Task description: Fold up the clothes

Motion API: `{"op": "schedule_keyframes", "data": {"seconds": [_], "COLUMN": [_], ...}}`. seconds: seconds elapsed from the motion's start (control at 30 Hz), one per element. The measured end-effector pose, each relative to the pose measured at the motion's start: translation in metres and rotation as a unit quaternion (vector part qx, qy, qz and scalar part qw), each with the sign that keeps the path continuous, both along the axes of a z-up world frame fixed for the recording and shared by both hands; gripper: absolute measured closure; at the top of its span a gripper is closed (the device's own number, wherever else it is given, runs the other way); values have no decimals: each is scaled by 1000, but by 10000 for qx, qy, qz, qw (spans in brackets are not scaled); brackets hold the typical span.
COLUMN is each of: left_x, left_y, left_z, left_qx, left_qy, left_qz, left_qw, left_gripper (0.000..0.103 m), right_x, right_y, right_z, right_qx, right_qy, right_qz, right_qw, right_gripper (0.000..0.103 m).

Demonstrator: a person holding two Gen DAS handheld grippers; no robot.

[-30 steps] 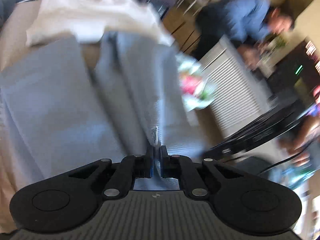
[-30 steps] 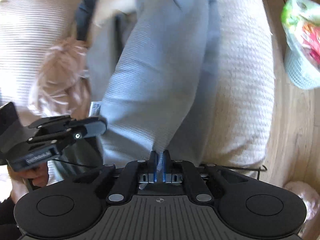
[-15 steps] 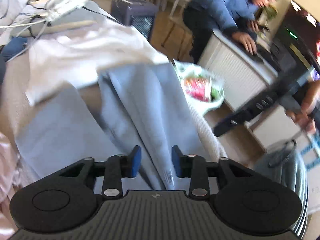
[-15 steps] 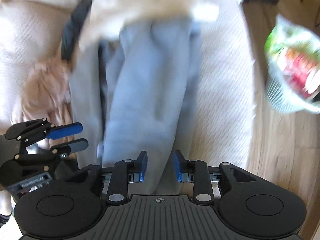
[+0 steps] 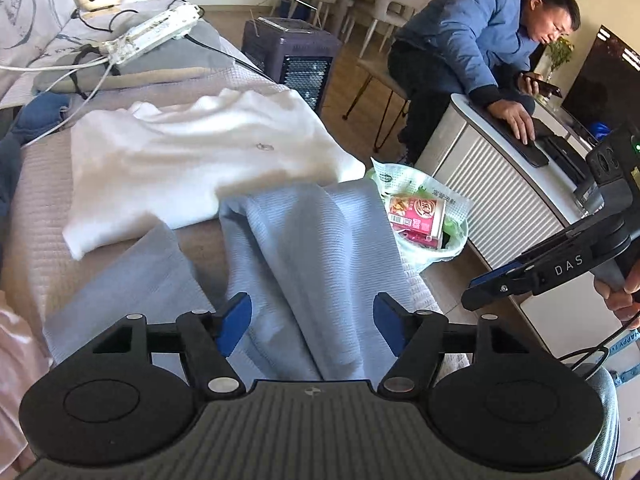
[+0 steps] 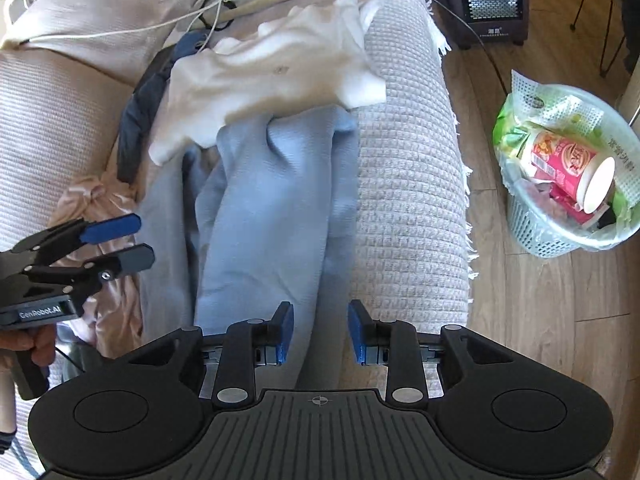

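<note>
A light blue ribbed garment (image 5: 304, 248) (image 6: 272, 208) lies lengthwise in loose folds on the beige waffle-covered couch (image 6: 404, 200). Its far end is tucked under a white top (image 5: 192, 152) (image 6: 272, 76). My left gripper (image 5: 313, 320) hovers above the near end, and its jaws are opening with nothing pressed between the blue pads. It also shows at the left of the right wrist view as the left gripper (image 6: 116, 240). My right gripper (image 6: 320, 330) stands open over the garment's right edge, not gripping it. In the left wrist view the right gripper (image 5: 492, 284) enters from the right.
A pink cloth (image 6: 104, 200) and a dark blue garment (image 6: 140, 108) lie left of the blue one. A waste basket (image 6: 536, 232) with packaging stands on the wood floor to the right, a heater (image 5: 296, 60) beyond. A person in a blue jacket (image 5: 460, 40) leans on a white cabinet (image 5: 500, 208).
Both grippers were shut on the blue garment's near end and have let it go. Their jaws have spread, and both have lifted up and back from the cloth.
</note>
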State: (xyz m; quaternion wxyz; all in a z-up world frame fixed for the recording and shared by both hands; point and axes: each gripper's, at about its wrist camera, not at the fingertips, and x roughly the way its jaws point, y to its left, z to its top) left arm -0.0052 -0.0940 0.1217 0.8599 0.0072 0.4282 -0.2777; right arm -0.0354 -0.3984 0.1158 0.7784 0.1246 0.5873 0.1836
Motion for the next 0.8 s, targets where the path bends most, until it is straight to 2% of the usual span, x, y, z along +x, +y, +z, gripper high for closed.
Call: {"op": "schedule_keyframes", "data": {"seconds": [0.13, 0.23, 0.37, 0.5, 0.6, 0.67, 0.73, 0.8], "left_x": [6, 13, 25, 34, 41, 46, 50, 55], "left_y": [-3, -3, 2, 12, 23, 29, 33, 35], "left_z": [-7, -12, -18, -18, -17, -19, -22, -26], "left_qx": [-97, -271, -471, -621, -893, -1066, -1203, -1328], "left_qy": [45, 131, 323, 339, 390, 465, 555, 612], "left_qz": [-92, -170, -48, 156, 285, 323, 360, 408], "left_qw": [9999, 9994, 9984, 9974, 9948, 9927, 9905, 9884], "left_gripper": [38, 40, 40, 40, 41, 44, 56, 60], "right_x": [6, 11, 17, 25, 35, 41, 48, 54], "right_y": [0, 1, 3, 3, 3, 3, 0, -4], "right_z": [-2, -3, 0, 6, 9, 10, 10, 9], "right_qx": [52, 108, 109, 153, 160, 143, 189, 266], "right_qy": [-39, -90, -293, -482, -592, -695, -787, -890], "right_qz": [-1, -24, 84, 141, 224, 232, 151, 2], "right_qw": [10000, 9999, 9995, 9986, 9979, 9972, 9966, 9957], "right_gripper": [71, 58, 58, 58, 58, 58, 58, 58]}}
